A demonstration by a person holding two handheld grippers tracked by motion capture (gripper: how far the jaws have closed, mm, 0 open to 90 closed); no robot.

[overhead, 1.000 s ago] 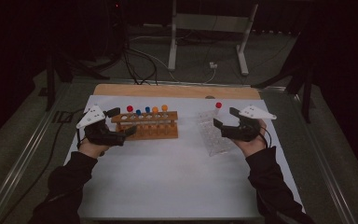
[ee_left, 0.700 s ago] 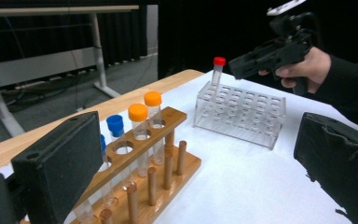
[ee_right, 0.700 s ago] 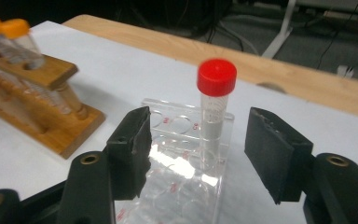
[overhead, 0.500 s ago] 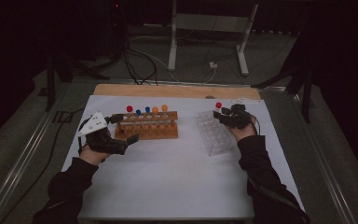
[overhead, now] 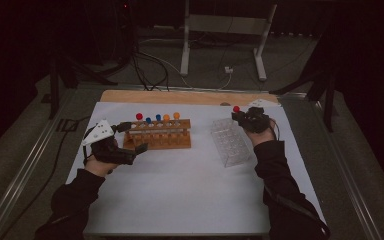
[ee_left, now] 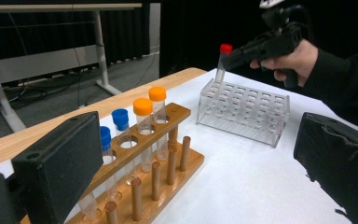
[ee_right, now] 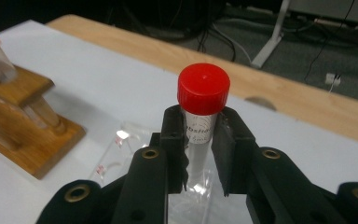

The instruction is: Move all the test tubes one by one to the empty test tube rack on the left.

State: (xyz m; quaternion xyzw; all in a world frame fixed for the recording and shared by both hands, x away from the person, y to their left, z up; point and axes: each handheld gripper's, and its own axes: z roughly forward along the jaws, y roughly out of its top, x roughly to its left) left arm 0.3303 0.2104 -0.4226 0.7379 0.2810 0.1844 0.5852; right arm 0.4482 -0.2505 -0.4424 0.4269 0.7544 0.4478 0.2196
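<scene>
Since a second ago, your right gripper (overhead: pixel 242 117), clamped on the red-capped clear plastic tube (ee_right: pixel 201 122), has swung to the clear plastic rack's (overhead: pixel 231 143) far corner, not yet seated. Five tubes wait in the wooden rack (overhead: pixel 160 140); your left gripper (overhead: pixel 128 141) gapes open beside it.

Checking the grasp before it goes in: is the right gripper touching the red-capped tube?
Touching. In the right gripper view, the right gripper has both jaws pressed against the red-capped tube just below its cap.
</scene>
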